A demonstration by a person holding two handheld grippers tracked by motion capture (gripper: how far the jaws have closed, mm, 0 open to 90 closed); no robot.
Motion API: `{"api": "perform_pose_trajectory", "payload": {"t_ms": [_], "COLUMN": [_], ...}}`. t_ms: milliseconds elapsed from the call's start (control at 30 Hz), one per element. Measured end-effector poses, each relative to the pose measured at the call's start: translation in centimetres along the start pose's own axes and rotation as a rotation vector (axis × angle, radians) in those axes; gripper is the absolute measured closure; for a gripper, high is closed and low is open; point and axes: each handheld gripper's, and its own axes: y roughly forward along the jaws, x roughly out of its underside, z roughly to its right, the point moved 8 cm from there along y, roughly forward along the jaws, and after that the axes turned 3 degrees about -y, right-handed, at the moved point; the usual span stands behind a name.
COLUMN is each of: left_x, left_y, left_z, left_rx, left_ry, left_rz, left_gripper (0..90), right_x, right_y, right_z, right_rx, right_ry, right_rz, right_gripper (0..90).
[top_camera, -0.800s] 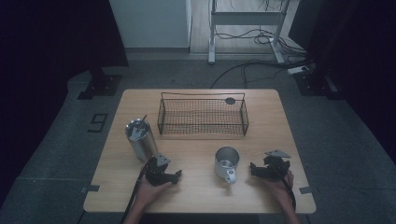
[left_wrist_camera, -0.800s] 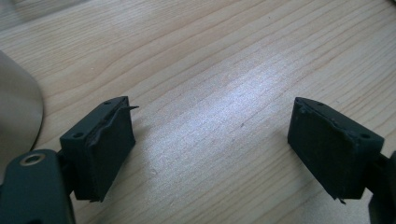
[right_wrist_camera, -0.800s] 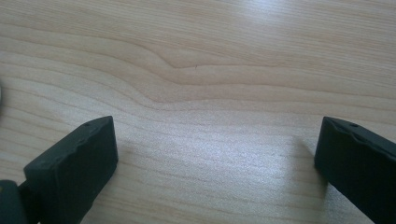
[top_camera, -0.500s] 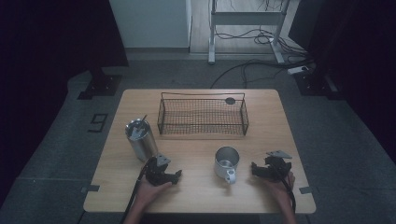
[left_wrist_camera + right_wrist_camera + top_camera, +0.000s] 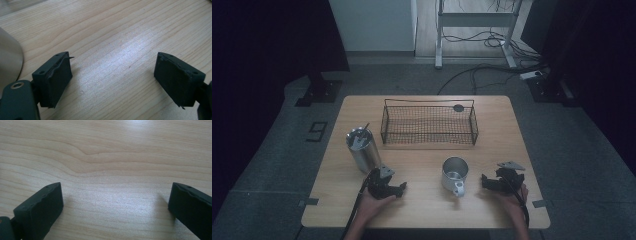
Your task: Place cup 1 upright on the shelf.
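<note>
My left gripper (image 5: 399, 188) lies low over the front left of the wooden table (image 5: 427, 215), held by a hand, its tips pointing right. Its jaws stand wide apart over bare wood in the left gripper view (image 5: 112, 67), with nothing between them. A tall steel tumbler (image 5: 363, 149) with a utensil in it stands just behind it, and its curved side shows at the edge (image 5: 8, 62). My right gripper (image 5: 486, 182) rests at the front right, pointing left at a steel mug (image 5: 454, 173). Its jaws are open over bare wood (image 5: 116, 195).
A black wire basket (image 5: 429, 122) stands across the middle back of the table. A small dark round object (image 5: 458, 107) lies behind it. Cables and a desk frame (image 5: 477, 20) are on the floor beyond the table.
</note>
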Motion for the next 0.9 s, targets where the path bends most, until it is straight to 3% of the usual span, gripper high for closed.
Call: {"api": "perform_pose_trajectory", "payload": {"t_ms": [367, 733, 900], "left_x": [-0.1, -1.2, -1.7], "left_y": [-0.3, -2.5, -3.6], "left_z": [-0.3, -0.3, -0.6], "left_rx": [0.003, 0.017, 0.034], "left_ry": [-0.027, -0.022, -0.045], "left_rz": [0.015, 0.07, 0.092], "left_gripper": [15.2, 15.2, 15.0], "right_x": [0.0, 0.0, 0.0], "right_y": [0.0, 0.0, 0.0], "right_z": [0.0, 0.0, 0.0], "right_rx": [-0.005, -0.004, -0.005], "right_ry": [-0.007, -0.004, -0.005], "right_rz": [-0.001, 0.001, 0.001], "right_gripper": [0.0, 0.0, 0.0]}}
